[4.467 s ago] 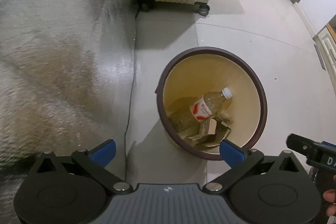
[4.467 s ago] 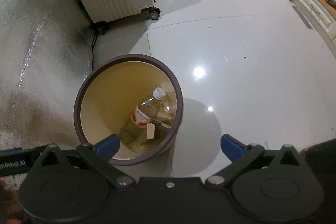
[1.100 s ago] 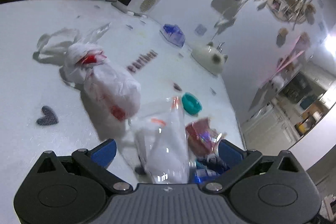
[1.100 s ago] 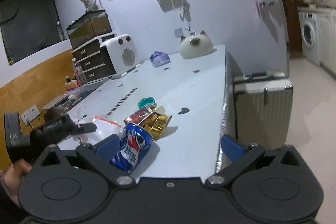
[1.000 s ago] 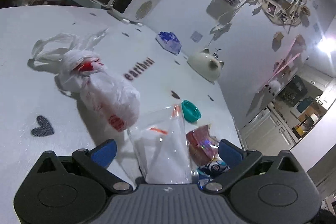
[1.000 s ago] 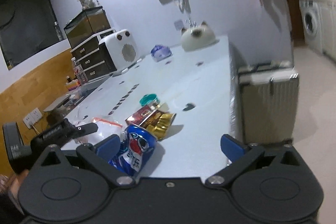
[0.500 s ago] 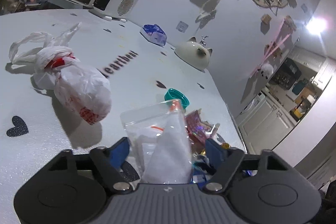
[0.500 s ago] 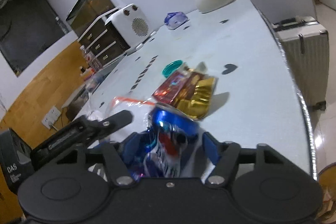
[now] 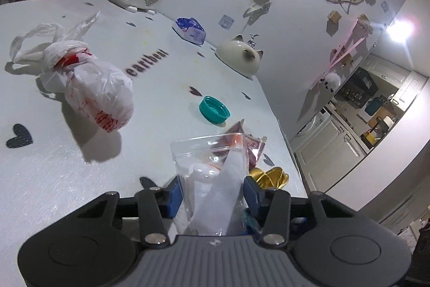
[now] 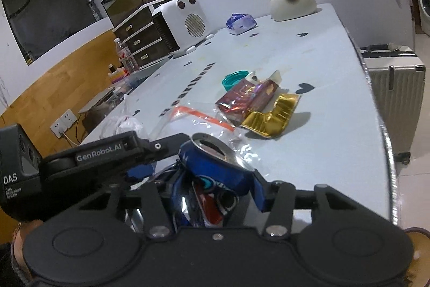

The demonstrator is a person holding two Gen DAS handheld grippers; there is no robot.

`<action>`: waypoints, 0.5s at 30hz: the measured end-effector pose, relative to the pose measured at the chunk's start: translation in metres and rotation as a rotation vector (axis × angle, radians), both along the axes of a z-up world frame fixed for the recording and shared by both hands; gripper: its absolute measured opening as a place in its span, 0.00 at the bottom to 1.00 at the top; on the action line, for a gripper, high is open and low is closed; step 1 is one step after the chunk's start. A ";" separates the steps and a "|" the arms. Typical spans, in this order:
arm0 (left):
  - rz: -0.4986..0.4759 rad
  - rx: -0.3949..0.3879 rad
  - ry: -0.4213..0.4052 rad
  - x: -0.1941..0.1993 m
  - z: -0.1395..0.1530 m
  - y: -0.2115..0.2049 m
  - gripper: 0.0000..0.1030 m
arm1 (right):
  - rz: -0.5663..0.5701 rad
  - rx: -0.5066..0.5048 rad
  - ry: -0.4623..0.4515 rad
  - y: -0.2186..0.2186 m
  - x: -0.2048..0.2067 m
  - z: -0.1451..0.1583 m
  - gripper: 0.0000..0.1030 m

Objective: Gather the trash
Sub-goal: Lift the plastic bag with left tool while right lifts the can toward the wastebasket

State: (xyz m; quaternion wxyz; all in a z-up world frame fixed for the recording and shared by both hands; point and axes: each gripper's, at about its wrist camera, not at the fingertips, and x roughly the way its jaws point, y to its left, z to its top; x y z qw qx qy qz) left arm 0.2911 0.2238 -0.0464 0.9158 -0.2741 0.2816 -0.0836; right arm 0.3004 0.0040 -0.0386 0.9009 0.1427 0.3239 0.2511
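Both my tongs, wide apart a second ago, are closing: left gripper [image 9: 212, 195] around the clear plastic zip bag [image 9: 212, 179], right gripper [image 10: 215, 190] around the crushed blue soda can [image 10: 212, 168], so two pickups look imminent

Right claw [image 10: 215, 195] closing around crushed can [image 10: 212, 168].

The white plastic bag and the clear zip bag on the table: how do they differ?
The white plastic bag is opaque, knotted and stuffed round, with red print; the clear zip bag is see-through and flat-sided, with an orange strip at its mouth. The white plastic bag lies alone, away from the tools; the clear zip bag stands up between the closing jaws of the left tool. Both are soft plastic.
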 end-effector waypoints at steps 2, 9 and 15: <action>0.000 0.005 0.001 -0.004 0.001 0.000 0.46 | -0.013 -0.002 -0.007 -0.007 -0.005 0.002 0.49; 0.005 0.069 -0.008 -0.024 0.009 -0.007 0.45 | -0.062 -0.015 -0.032 -0.031 -0.025 0.008 0.48; -0.017 0.075 0.006 -0.063 0.007 -0.015 0.50 | -0.081 -0.012 -0.029 -0.050 -0.040 0.010 0.48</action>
